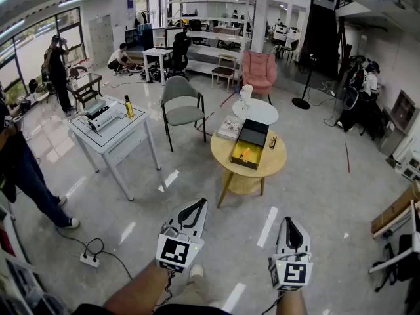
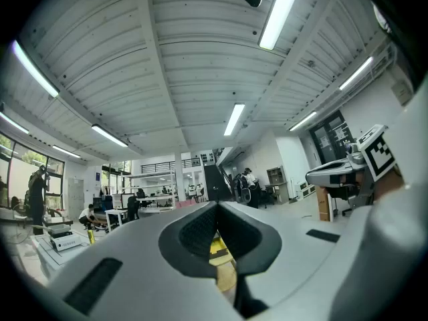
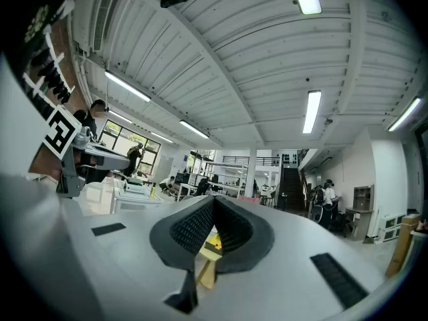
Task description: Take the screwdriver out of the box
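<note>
An open black box (image 1: 250, 144) with a yellow lining stands on a round wooden table (image 1: 270, 165) in the middle of the room. An orange-handled screwdriver (image 1: 244, 153) lies inside it. My left gripper (image 1: 197, 206) and my right gripper (image 1: 289, 222) are held level over the floor, well short of the table. Both are shut with nothing between the jaws. In the left gripper view the box's yellow (image 2: 217, 247) shows past the closed left gripper (image 2: 216, 206). The right gripper (image 3: 214, 199) likewise points toward the box (image 3: 212, 243).
A book (image 1: 230, 127) and glasses (image 1: 272, 142) also lie on the wooden table. Behind it are a small white round table (image 1: 257, 111), a grey chair (image 1: 182, 104) and a pink armchair (image 1: 260, 70). A white work table (image 1: 112, 132) stands left; a power strip (image 1: 90, 260) lies on the floor.
</note>
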{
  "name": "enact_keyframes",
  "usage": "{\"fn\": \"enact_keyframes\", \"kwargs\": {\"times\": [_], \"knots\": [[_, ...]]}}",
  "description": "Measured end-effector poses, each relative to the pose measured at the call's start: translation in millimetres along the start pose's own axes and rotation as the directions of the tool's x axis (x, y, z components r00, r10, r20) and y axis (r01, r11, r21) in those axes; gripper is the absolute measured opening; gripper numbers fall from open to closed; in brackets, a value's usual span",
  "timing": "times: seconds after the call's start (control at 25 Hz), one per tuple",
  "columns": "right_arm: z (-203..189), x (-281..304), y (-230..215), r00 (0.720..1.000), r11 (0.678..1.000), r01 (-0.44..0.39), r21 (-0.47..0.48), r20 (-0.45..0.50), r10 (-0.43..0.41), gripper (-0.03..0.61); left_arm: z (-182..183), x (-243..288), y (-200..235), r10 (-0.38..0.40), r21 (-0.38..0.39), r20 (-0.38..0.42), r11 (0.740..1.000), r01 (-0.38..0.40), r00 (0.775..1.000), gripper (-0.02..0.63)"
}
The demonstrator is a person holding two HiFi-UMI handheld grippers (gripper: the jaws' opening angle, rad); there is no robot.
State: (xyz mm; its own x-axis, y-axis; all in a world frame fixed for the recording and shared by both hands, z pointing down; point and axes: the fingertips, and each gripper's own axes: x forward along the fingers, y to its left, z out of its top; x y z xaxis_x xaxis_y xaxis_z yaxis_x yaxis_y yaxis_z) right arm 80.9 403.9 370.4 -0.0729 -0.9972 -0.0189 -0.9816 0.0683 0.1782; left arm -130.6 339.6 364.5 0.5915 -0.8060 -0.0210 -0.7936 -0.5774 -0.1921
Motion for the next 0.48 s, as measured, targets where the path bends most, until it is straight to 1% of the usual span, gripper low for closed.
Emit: {"fn": "enact_keyframes", "kwargs": {"times": [0.16, 0.28, 0.48], "knots": [[-1.5, 13.5, 0.6, 1.0, 1.0, -0.013, 0.006, -0.007, 0.013, 0.014, -4.8, 11.0, 2.5, -0.001, -0.008, 0.001, 1.0, 0.001, 1.0, 0.012], [-4.5, 26.5, -1.8, 1.0, 1.0, -0.02, -0.005, 0.016, 0.02, 0.014, -14.6, 24.3, 4.6, -0.005, -0.012, -0.01, 1.0, 0.005, 1.0, 0.012], [-15.8, 48.8, 1.7, 1.0, 0.999, -0.029, 0.015, -0.009, 0.029, 0.014, -24.0, 44.5, 12.5, -0.011, -0.023, -0.007, 1.0, 0.011, 1.0, 0.012]]}}
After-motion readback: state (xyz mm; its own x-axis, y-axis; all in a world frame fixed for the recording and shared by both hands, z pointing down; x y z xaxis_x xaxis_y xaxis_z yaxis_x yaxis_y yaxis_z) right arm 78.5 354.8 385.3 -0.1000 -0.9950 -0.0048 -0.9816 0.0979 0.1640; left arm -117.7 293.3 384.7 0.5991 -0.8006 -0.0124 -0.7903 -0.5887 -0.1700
